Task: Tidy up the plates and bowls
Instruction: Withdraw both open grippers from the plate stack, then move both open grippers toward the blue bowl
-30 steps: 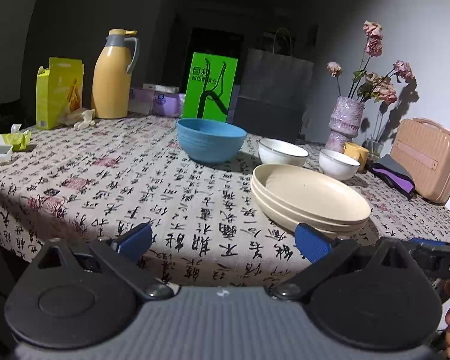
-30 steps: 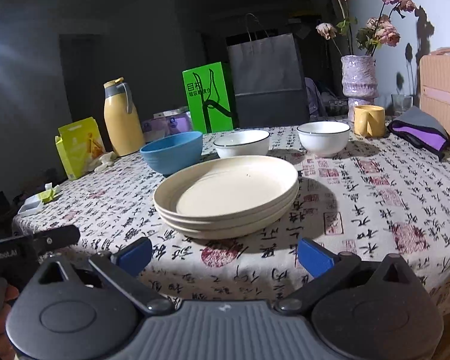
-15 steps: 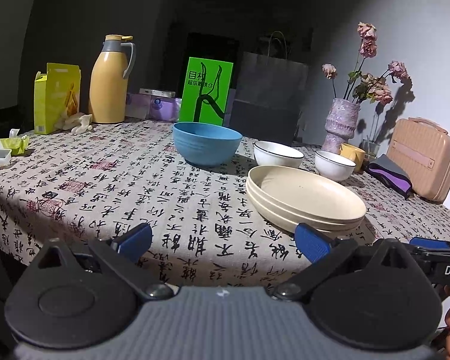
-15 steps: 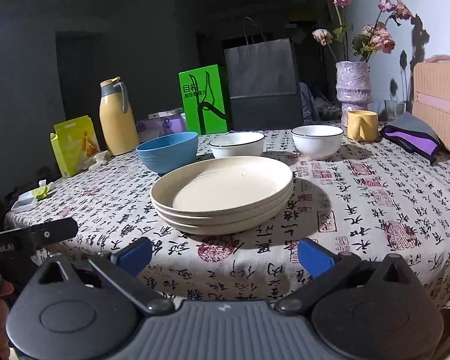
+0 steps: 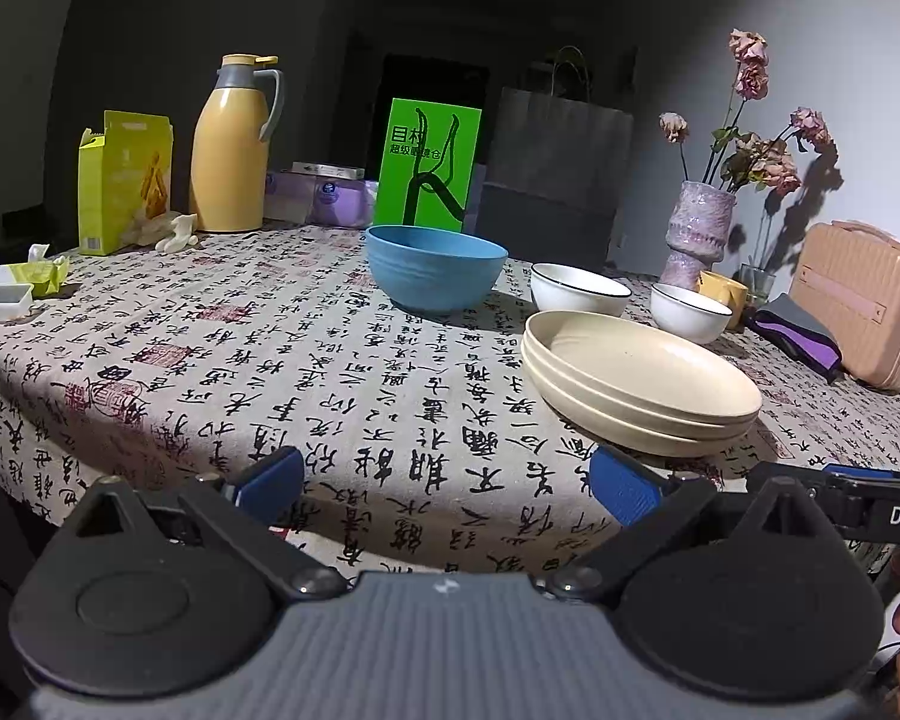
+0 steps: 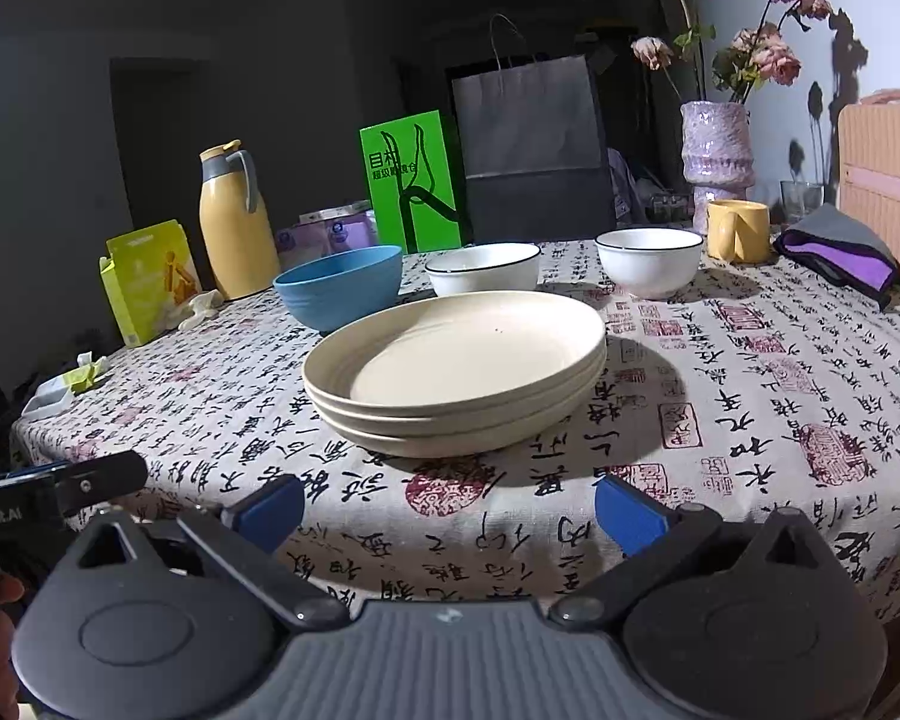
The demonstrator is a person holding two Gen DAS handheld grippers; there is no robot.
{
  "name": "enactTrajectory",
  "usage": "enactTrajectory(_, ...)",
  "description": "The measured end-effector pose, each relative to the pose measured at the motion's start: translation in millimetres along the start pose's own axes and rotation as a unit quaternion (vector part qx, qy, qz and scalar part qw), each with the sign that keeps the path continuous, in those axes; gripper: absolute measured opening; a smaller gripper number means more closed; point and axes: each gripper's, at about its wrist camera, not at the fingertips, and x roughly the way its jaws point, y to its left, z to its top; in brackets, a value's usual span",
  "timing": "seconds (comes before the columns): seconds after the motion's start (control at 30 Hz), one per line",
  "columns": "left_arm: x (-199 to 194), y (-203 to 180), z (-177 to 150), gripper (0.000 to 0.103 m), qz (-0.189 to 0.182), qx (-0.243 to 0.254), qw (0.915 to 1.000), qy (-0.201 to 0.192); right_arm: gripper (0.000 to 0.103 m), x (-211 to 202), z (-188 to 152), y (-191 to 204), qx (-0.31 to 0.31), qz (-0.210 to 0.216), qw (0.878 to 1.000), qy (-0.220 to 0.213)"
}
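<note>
A stack of three cream plates [image 6: 456, 360] [image 5: 636, 378] sits near the table's front edge. Behind it stand a blue bowl [image 5: 435, 267] [image 6: 339, 288] and two white bowls with dark rims, one in the middle [image 6: 483, 270] [image 5: 579, 288] and one further right [image 6: 648, 261] [image 5: 690, 312]. My left gripper [image 5: 447, 486] hovers open at the table edge, left of the plates. My right gripper [image 6: 450, 510] is open too, just in front of the plate stack. Nothing is between either pair of blue pads.
The printed tablecloth [image 5: 270, 372] covers the table. At the back stand a yellow thermos [image 5: 231, 147], yellow box [image 5: 123, 180], green box [image 5: 429, 171], grey paper bag [image 6: 525, 150], vase of dried flowers [image 6: 717, 150], yellow mug [image 6: 738, 231], purple cloth [image 6: 840, 252] and pink case [image 5: 858, 306].
Both grippers have dropped slightly and drawn a little nearer to the table edge; the dishes look larger. No dish has moved, and both grippers stay open.
</note>
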Motion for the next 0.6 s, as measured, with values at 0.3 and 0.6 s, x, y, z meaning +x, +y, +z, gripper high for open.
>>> enactTrajectory(0.3, 19, 9, 8, 0.103, 0.006, 0.007, 1.0000, -0.002, 0.103, 18, 10, -3, -0.009, -0.018, 1.000, -0.007)
enactTrajectory(0.6, 43, 26, 29, 0.103, -0.010, 0.007, 0.9999, 0.000, 0.103, 40, 37, 1, -0.032, -0.034, 0.999, -0.020)
